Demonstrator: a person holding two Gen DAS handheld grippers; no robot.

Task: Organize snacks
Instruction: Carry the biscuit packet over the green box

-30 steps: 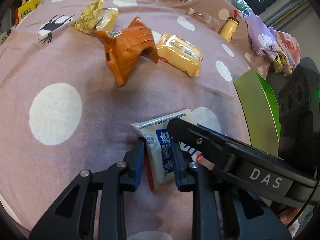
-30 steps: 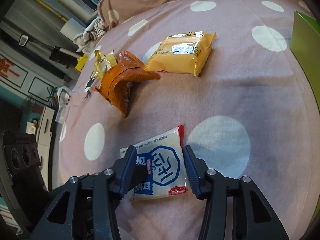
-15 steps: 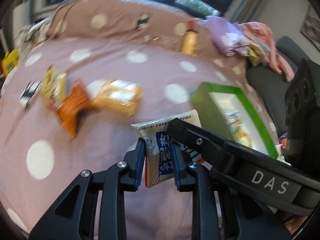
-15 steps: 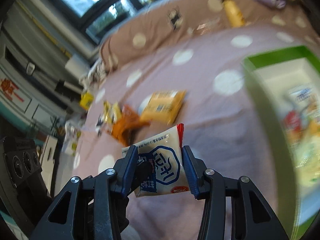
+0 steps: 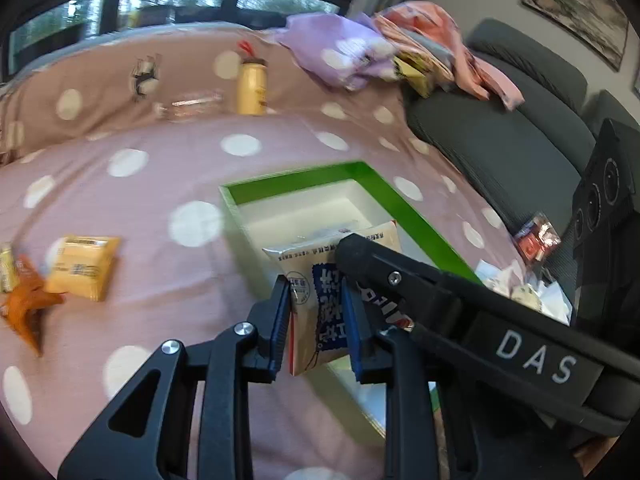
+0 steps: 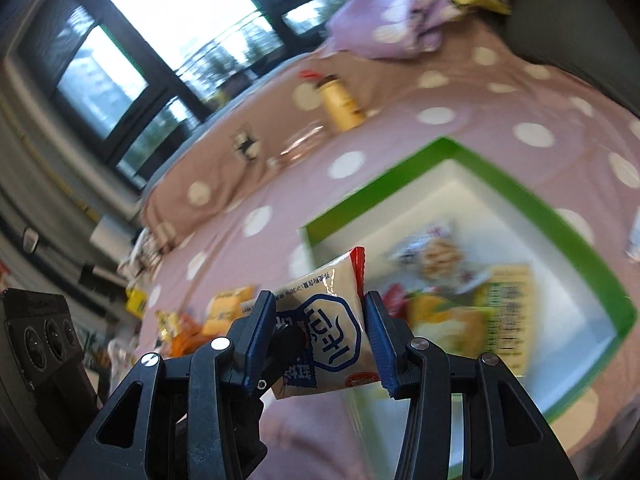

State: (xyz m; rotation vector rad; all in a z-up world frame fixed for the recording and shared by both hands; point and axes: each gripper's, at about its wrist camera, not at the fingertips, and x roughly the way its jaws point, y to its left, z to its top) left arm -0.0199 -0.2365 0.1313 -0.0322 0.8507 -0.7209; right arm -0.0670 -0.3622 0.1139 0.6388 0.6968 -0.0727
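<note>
Both grippers clamp one white-and-blue snack packet [image 6: 334, 330]; the left gripper [image 5: 318, 320] pinches it across a narrow stretch, jaws nearly together, and the right gripper [image 6: 320, 332] takes it across its full width, pads pressed on both side edges; the packet hangs in the air above the near rim of the green box [image 6: 560, 236] on the pink dotted bedspread [image 5: 160, 184].

Handling, as judged: light, soft foil pouch, puffed with air; it buckles slightly between the pads; film looks glossy, so probably slippery; contents likely brittle, so a hard squeeze is unwise; the flat sealed edges and the red-trimmed end seam seem the safest places to grip.

Box already holds several packets [image 6: 472, 292], blurred; a yellow packet [image 5: 82, 266] and an orange wrapper [image 5: 26, 308] lie well apart on the bedspread; a yellow bottle [image 5: 251, 86] stands further back.

Writing: blue emblem and blue characters on the packet, not legible to me; "DAS" in white on the right gripper's black body, seen from the left wrist.
</note>
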